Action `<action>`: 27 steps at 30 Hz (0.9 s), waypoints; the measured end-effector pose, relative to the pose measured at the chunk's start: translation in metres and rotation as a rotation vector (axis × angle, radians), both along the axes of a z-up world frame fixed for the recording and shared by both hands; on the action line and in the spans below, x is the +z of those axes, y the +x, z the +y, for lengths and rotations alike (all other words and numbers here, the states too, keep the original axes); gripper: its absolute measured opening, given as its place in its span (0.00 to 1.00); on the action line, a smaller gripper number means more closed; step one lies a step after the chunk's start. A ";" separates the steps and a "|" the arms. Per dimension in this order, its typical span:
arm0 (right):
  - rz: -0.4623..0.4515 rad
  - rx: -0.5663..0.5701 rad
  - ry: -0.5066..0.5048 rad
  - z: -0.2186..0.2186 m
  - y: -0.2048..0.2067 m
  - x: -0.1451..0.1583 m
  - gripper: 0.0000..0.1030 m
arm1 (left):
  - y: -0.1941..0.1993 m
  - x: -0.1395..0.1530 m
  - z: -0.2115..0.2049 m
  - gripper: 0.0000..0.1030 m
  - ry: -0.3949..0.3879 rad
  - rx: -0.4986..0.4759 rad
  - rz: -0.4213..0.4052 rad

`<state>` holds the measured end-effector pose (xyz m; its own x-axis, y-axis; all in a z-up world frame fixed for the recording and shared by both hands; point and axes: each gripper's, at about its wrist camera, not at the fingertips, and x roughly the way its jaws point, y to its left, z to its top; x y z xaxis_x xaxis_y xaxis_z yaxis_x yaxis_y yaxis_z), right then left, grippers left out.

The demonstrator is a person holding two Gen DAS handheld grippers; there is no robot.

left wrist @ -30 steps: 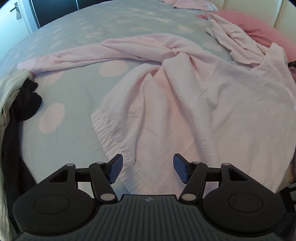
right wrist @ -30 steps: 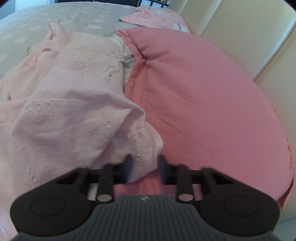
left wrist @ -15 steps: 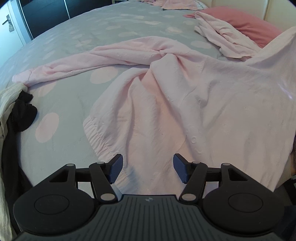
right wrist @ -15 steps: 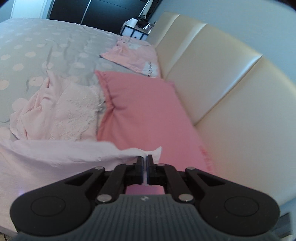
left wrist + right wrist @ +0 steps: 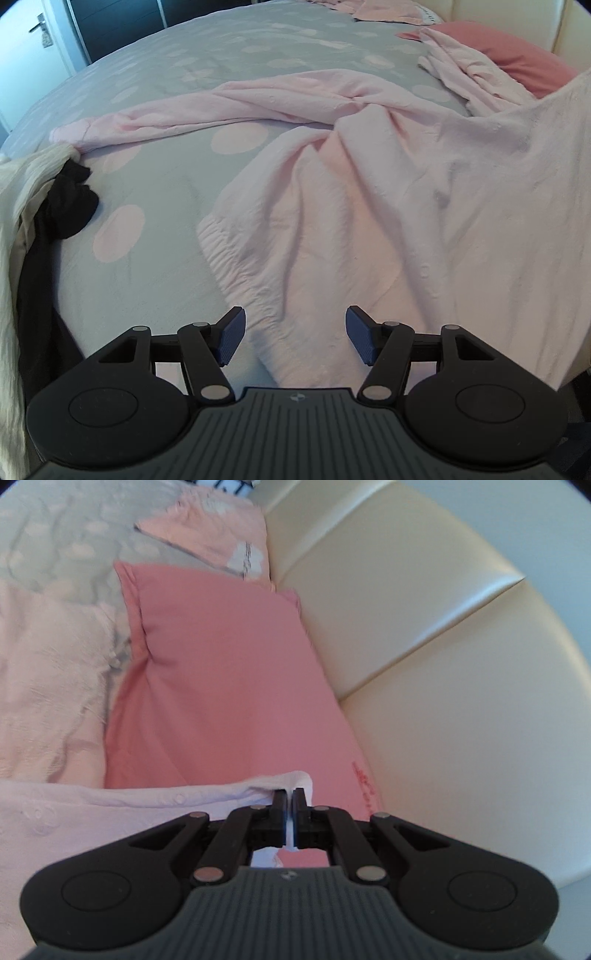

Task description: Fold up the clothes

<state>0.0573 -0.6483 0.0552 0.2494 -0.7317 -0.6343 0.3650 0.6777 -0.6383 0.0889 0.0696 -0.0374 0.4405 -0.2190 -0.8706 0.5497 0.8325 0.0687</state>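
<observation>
A pale pink garment (image 5: 369, 206) lies spread and twisted on the grey dotted bedspread (image 5: 155, 184), one long sleeve running to the left. My left gripper (image 5: 295, 334) is open and empty, just above the garment's gathered hem (image 5: 229, 258). My right gripper (image 5: 289, 799) is shut on a corner of the same pink garment (image 5: 110, 805) and holds it lifted above the pink pillow (image 5: 221, 686). In the left wrist view this lifted side rises at the right edge (image 5: 546, 155).
A second pale pink lacy garment (image 5: 469, 70) lies by the pillow (image 5: 517, 59). Black (image 5: 66, 206) and cream (image 5: 22, 192) clothes hang at the bed's left edge. A cream padded headboard (image 5: 443, 664) stands to the right. A folded pink item (image 5: 218, 535) lies far back.
My right gripper closed on the garment's corner and lifted it up above the pillow. The garment's right side rose. My left gripper stayed open near the hem.
</observation>
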 end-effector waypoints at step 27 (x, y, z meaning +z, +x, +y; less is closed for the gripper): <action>-0.042 0.699 0.268 0.267 0.160 -0.039 0.57 | 0.091 -0.034 0.003 0.23 -0.134 0.019 -0.054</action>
<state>0.2169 -0.3809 0.0164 0.6276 -0.2158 -0.7481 -0.1869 0.8910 -0.4138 0.1804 0.0730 -0.0714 0.4909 -0.3229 -0.8092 0.5323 0.8464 -0.0149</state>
